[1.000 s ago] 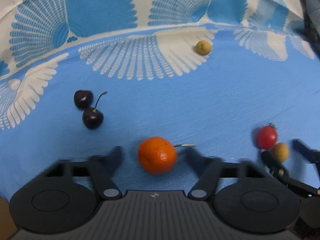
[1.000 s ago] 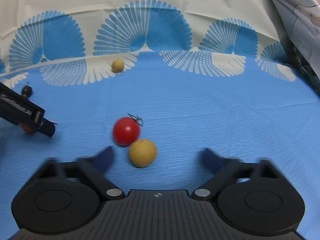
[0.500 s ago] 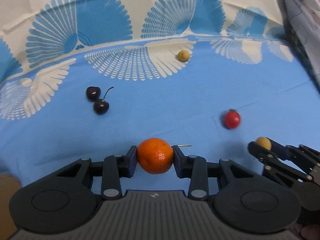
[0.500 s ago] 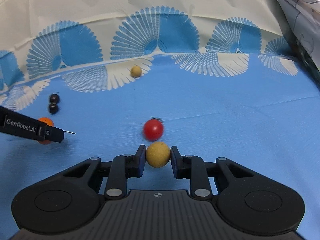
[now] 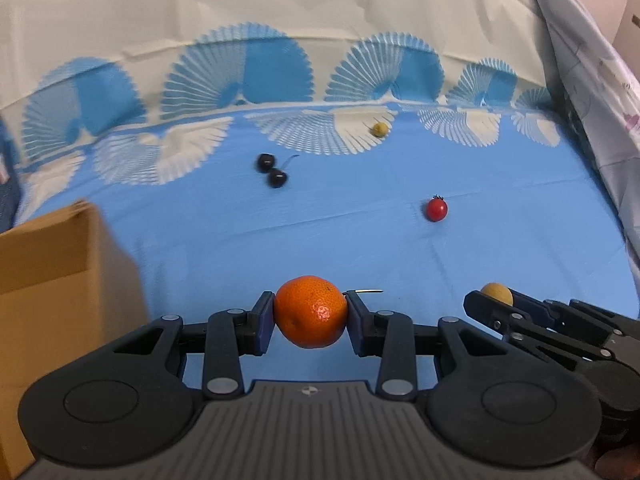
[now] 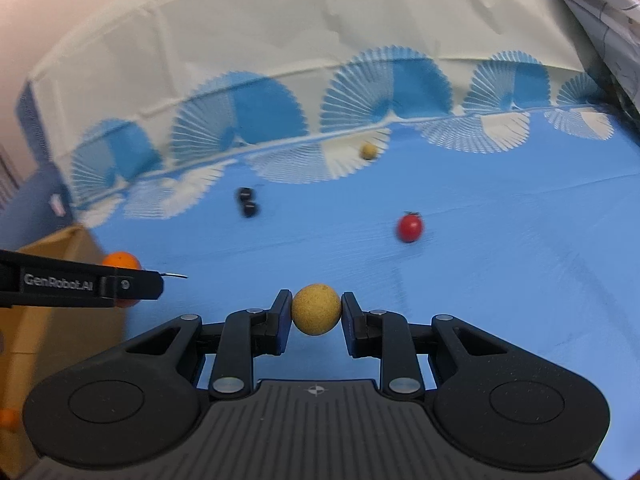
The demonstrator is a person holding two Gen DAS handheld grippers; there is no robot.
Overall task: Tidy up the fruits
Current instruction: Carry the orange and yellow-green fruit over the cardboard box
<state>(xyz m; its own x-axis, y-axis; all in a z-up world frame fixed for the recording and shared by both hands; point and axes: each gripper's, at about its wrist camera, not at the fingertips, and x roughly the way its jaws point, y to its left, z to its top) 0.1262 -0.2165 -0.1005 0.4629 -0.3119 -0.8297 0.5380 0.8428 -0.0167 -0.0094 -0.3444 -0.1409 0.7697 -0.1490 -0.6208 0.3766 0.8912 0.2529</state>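
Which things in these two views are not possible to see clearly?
- Cardboard box, left wrist view: interior hidden; the frame edge cuts it.
- Two dark cherries, right wrist view: motion blur.
- Orange fruit, right wrist view: partly behind the left claw.
- Small orange object, right wrist view: cut by the edge, unidentifiable.

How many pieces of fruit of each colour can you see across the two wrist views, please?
Orange: 1, the orange held in the left gripper
Tan-yellow: 2, the tan ball fruit held in the right gripper and the far tan fruit
Red: 1, the tomato
Dark: 2, the cherries
Total: 6
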